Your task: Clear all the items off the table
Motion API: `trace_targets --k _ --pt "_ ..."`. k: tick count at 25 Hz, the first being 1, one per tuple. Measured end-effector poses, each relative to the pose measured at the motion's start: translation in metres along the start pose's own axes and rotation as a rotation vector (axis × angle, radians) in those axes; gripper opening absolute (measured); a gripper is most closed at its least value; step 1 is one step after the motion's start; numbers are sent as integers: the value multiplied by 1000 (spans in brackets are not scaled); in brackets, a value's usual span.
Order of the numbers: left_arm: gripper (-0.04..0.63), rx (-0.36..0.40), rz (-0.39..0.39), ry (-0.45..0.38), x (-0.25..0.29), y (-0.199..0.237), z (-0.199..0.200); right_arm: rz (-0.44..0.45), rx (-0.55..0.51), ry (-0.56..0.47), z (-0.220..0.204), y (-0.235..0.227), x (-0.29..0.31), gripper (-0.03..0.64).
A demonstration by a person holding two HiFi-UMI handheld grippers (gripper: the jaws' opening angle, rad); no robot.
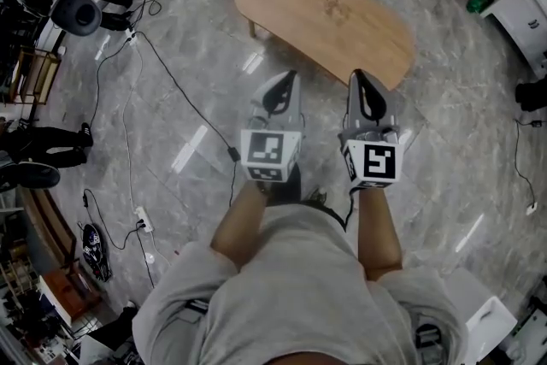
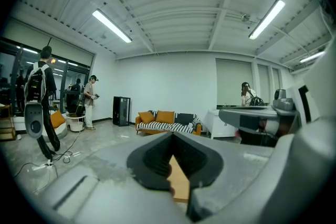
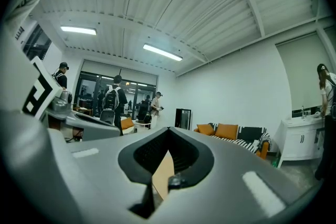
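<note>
No text is legible (cube markers (image 1: 272, 151) aside).

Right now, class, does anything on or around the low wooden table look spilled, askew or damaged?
Nothing stands out. The wooden table shows no items on it, only a small dark mark near its middle, too small to identify. A black cable trails over the floor beside it.

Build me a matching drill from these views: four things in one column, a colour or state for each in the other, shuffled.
1. table
2. sofa cushions
3. box left of the sofa
4. left claw

A. black
B. shut, nothing held
C. light wood
D. orange

Pairs: 1-C, 2-D, 3-A, 4-B.
</note>
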State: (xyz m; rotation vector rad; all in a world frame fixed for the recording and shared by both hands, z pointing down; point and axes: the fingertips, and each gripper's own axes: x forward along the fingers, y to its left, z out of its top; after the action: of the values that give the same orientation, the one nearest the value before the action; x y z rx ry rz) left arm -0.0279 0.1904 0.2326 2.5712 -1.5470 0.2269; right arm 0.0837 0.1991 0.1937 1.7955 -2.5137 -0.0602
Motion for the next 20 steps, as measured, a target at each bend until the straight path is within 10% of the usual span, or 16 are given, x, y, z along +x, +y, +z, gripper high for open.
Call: trace_targets --k 20 --pt "20 -41 -62 -13 101 139 30 -51 -38 19 23 -2 160 6"
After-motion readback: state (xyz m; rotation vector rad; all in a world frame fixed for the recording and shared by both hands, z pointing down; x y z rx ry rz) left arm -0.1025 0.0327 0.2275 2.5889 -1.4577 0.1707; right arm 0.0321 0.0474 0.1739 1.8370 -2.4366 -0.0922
